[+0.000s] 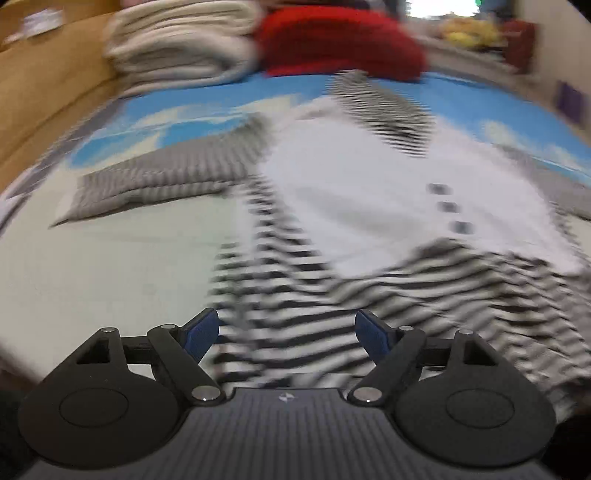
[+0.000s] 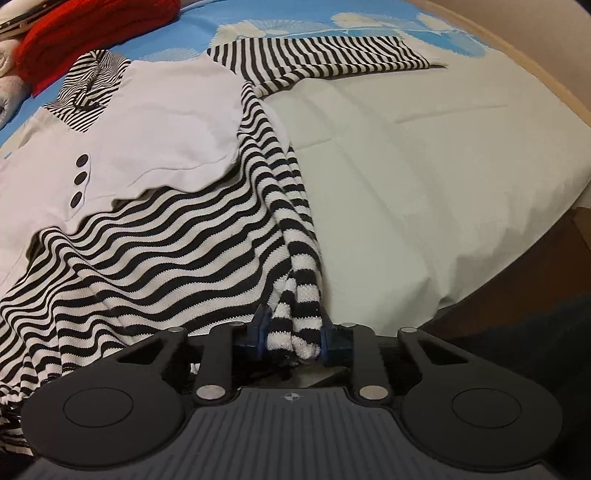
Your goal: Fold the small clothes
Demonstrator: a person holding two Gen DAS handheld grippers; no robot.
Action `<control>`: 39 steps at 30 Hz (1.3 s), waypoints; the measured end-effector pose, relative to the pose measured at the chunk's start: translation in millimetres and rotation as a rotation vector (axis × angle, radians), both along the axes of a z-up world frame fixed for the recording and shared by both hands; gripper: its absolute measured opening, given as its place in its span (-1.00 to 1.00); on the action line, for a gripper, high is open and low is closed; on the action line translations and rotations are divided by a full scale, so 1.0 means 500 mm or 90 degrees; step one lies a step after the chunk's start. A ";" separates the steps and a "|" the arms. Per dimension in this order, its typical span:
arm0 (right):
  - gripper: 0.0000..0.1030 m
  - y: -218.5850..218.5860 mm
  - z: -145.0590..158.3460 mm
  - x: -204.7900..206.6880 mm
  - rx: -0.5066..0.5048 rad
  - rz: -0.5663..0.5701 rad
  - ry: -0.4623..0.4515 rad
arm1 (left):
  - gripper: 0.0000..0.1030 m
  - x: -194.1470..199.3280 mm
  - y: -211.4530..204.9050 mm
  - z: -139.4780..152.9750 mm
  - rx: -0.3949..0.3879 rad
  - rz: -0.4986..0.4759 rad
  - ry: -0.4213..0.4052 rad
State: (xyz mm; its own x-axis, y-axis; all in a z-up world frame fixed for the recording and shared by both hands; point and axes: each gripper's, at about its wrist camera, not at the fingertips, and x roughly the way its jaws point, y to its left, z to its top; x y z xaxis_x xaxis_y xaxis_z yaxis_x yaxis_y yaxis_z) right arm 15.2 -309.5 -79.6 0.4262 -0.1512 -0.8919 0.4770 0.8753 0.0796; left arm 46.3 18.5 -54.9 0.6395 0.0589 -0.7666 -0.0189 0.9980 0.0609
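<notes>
A small black-and-white striped top [image 2: 166,236] with a white front panel [image 2: 147,122] and three dark buttons [image 2: 79,179] lies spread on the bed. My right gripper [image 2: 293,336] is shut on the bunched bottom hem of the striped top, at its right side. One sleeve [image 2: 332,55] lies stretched to the far right. My left gripper [image 1: 286,332] is open and empty, just above the striped hem [image 1: 280,317] at the garment's left side. The left wrist view is blurred by motion.
A red knitted garment [image 1: 340,40] and a stack of folded cream cloth [image 1: 177,48] lie at the far end of the bed. The bed has a pale sheet [image 2: 424,166] and a blue patterned cover [image 2: 258,22]. The bed's edge [image 2: 517,258] drops off at the right.
</notes>
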 end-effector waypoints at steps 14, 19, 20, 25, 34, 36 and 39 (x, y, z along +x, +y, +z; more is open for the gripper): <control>-0.06 0.007 0.013 0.001 -0.018 -0.002 -0.021 | 0.66 0.013 -0.018 -0.040 -0.025 -0.010 0.095; -0.06 0.020 0.043 0.003 -0.067 0.025 -0.070 | 0.66 0.028 -0.013 -0.048 -0.014 0.009 0.112; -0.06 0.023 0.033 0.008 -0.069 0.035 -0.047 | 0.66 0.031 -0.009 -0.060 0.000 0.016 0.130; -0.01 0.016 -0.006 0.013 -0.055 0.019 0.021 | 0.68 0.029 0.011 -0.067 -0.014 0.034 0.147; 0.08 0.055 0.014 0.016 -0.086 0.087 -0.028 | 0.71 0.039 0.006 -0.080 -0.031 0.038 0.178; 0.08 0.047 -0.015 0.017 -0.090 0.072 0.037 | 0.71 0.038 0.008 -0.078 -0.036 0.045 0.174; 0.08 0.029 0.005 0.013 -0.063 0.036 0.004 | 0.71 0.033 -0.001 -0.037 -0.029 0.031 0.110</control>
